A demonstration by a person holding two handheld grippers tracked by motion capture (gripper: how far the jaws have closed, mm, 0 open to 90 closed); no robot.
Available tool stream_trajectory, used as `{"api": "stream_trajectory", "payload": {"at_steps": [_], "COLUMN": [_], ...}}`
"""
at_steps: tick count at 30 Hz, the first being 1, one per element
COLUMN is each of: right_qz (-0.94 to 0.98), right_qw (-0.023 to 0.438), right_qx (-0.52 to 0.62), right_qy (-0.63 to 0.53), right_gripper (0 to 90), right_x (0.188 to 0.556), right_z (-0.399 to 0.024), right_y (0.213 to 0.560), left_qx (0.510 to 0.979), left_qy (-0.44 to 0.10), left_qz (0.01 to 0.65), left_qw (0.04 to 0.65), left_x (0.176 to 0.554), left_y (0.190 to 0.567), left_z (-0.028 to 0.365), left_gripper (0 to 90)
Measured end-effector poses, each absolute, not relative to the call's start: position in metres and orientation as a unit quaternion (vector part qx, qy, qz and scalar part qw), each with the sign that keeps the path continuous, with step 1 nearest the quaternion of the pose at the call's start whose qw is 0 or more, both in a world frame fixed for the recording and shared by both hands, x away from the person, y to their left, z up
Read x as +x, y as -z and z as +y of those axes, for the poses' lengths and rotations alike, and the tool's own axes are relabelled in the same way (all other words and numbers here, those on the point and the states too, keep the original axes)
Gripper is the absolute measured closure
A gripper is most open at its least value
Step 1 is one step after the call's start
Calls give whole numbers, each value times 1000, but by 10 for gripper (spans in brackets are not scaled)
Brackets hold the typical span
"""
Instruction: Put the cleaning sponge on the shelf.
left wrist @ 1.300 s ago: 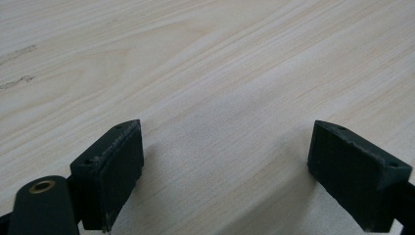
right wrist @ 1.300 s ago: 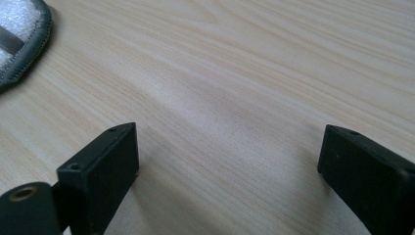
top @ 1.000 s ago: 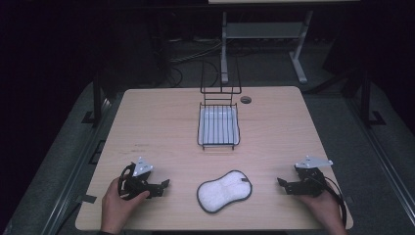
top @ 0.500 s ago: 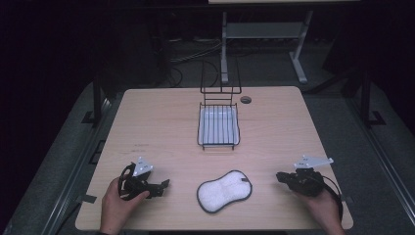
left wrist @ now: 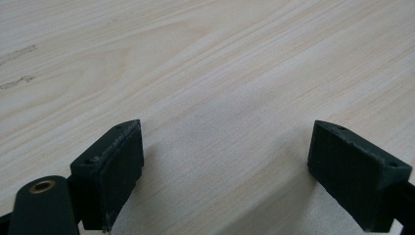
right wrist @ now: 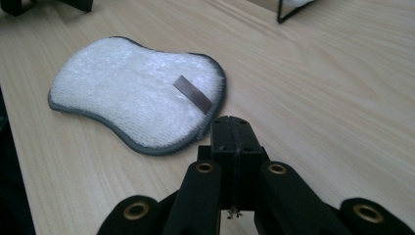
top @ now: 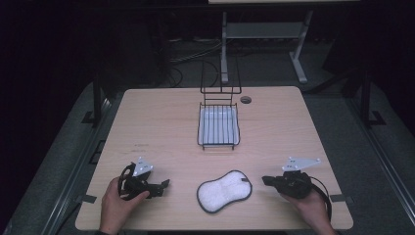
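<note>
The wire rack [right wrist: 293,10] is cut off by the right gripper view's top edge

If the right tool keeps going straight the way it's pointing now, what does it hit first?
Most likely the white scrubbing pad. The right tool, jaws shut with nothing between them, points at the pad's near edge just ahead, though its height above the table is hard to judge.

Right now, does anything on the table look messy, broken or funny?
Nothing stands out. The white scrubbing pad with the dark edge lies flat on the wooden table, and the black wire rack holding a white tray stands straight. No spills or damage show.
</note>
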State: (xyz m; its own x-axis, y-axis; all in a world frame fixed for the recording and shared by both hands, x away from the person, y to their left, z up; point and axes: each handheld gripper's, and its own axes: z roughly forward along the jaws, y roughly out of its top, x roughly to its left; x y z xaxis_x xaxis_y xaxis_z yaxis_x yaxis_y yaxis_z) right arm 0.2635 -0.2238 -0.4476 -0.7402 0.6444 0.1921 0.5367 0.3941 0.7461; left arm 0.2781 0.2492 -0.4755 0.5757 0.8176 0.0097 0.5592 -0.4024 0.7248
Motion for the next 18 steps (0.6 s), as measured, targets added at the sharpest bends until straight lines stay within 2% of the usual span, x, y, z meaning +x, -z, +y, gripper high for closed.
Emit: {"api": "stream_trajectory", "payload": {"at_steps": [18], "right_qz": [853], "right_qw": [36], "right_qx": [307], "right_qy": [-420], "right_gripper": [898], "right_x": [267], "right_z": [-183], "right_y": [450], "left_qx": [816], "left_qy": [-186], "left_qz": [422], "left_qw": [348], "left_x": [278], "left_y": [475], "left_z": [249], "left_gripper": [127]}}
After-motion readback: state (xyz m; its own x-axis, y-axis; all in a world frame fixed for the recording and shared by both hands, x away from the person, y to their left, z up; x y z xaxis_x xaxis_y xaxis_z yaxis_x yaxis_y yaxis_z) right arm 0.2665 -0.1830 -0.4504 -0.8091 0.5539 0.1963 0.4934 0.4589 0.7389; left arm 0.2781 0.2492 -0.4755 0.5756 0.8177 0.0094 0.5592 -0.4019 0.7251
